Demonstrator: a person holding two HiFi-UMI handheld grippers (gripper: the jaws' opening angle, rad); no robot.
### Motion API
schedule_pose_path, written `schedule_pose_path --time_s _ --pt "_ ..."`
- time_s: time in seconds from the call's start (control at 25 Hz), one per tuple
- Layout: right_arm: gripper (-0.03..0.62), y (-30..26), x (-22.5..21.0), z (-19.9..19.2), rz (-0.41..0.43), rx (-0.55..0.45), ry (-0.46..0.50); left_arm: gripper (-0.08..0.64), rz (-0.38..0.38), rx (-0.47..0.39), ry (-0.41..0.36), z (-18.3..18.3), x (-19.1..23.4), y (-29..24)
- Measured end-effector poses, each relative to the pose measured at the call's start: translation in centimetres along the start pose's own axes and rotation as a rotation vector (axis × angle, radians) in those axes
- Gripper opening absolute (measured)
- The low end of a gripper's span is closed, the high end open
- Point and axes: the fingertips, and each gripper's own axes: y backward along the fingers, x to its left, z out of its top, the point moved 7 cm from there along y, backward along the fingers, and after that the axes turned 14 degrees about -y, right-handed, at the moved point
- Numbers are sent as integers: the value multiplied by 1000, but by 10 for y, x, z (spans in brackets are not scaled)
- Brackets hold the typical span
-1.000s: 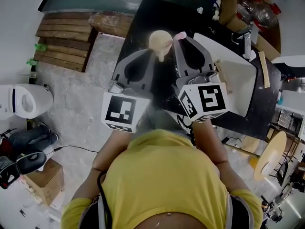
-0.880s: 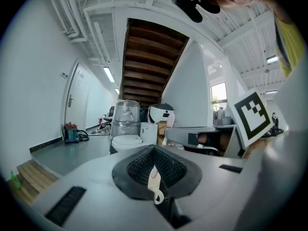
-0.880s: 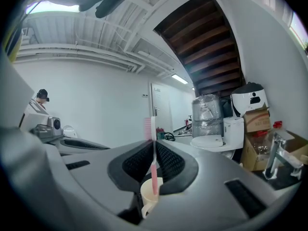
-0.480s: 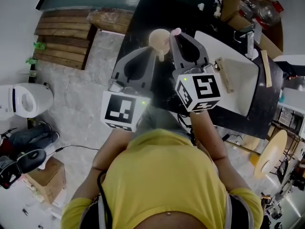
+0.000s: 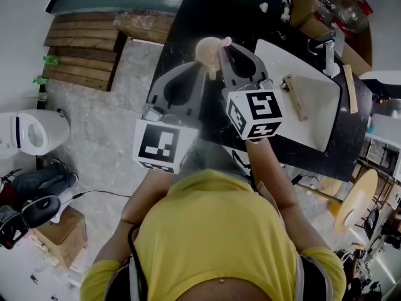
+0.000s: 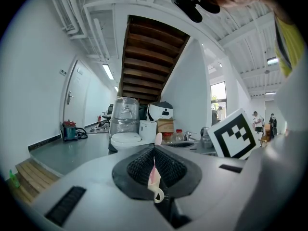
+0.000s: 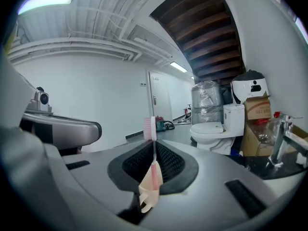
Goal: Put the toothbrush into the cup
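In the head view my left gripper holds a beige cup by its handle above the black table. Its jaws are shut, and in the left gripper view the cup's handle shows between them. My right gripper is shut on a pink toothbrush, whose head sits at the cup's right rim. In the right gripper view the toothbrush stands upright in the jaws, bristle head on top, with the cup just below.
A white sink with a faucet is set in the table to the right, and a wooden stick lies on it. Left of the table are bare floor, wooden pallets and a white toilet.
My right gripper has moved left and slightly away from me, bringing the toothbrush head up to the cup's rim. The left gripper and cup have stayed still.
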Motion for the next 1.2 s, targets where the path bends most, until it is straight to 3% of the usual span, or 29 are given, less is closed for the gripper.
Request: schedule_pose_path --time_s 0.48,1.2 --pt "34 -15 -8 -13 -10 57 -25 12 -10 3 5 -2 0 -4" --pt "35 -25 -11 -15 -19 63 4 12 -5 8 8 -4 0 -2"
